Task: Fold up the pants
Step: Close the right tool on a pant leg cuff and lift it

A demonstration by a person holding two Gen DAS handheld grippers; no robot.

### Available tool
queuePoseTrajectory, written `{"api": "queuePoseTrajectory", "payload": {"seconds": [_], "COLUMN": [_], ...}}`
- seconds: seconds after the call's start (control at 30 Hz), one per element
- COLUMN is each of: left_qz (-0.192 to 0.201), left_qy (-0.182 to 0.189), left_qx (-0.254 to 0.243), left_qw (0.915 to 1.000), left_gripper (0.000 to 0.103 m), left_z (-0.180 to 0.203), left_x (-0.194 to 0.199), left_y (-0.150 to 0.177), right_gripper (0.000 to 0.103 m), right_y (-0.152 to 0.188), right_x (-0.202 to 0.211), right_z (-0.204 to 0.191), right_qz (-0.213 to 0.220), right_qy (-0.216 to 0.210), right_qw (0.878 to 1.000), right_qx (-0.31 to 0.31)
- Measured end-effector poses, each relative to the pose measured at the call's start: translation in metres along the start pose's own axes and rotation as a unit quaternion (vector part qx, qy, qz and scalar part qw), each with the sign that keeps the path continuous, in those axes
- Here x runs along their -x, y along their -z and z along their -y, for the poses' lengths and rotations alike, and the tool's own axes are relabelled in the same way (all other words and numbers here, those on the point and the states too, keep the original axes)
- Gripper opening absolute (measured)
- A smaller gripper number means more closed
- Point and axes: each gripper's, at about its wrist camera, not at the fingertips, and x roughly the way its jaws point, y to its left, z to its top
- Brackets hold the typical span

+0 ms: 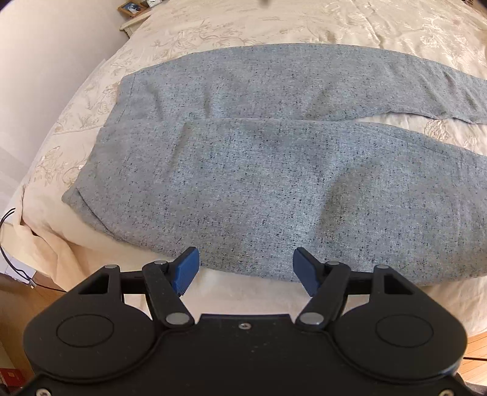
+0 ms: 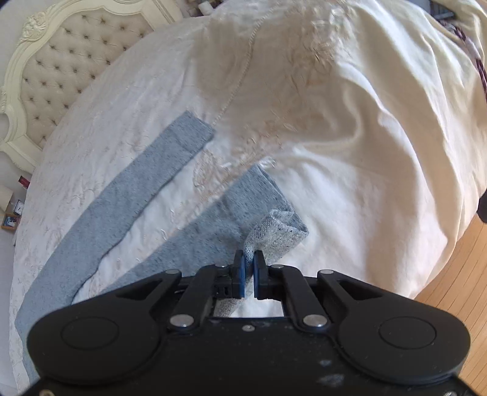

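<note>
Pants (image 1: 274, 182) lie flat on the bed (image 1: 334, 24), waist toward the bed's side edge, both legs spread apart in a narrow V with bedspread showing between them.

Right tool (image 2: 249, 271): closed down on the hem of the near leg (image 2: 268, 234); the cuff corner is pinched and turned up, pale inner face showing. Likely reason: the near leg is to be carried over onto the far leg (image 2: 137, 179) for a lengthwise fold.

Left tool (image 1: 246, 268): wide open, holding nothing, poised just at the near edge of the waist-end fabric, probably to take the matching grip there so both ends lift together.

Surroundings: tufted headboard (image 2: 57, 58), picture frame (image 1: 131, 7) on a side stand, a cable (image 1: 9, 243) by the bed corner, wood floor (image 2: 456, 274). A rumpled ridge of bedspread (image 2: 380, 121) lies beyond the hems; nothing lies on the far leg.
</note>
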Motion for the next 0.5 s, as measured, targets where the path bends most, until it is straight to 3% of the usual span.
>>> {"api": "queuePoseTrajectory", "payload": {"seconds": [0.27,0.5], "left_qz": [0.002,-0.003], "left_qy": [0.03,0.081], "left_qx": [0.021,0.052], "left_qw": [0.9993,0.9953], "left_gripper": [0.072,0.071], "left_z": [-0.03,-0.057], "left_x": [-0.003,-0.015], "left_y": [0.002,0.005], "right_gripper": [0.006,0.006], "right_y": [-0.028,-0.031], "right_x": [0.053,0.071], "right_z": [-0.036,-0.053], "right_qz": [0.046,0.053], "right_qy": [-0.03,-0.006], "right_qw": [0.998,0.998], "right_qx": [0.024,0.022]}}
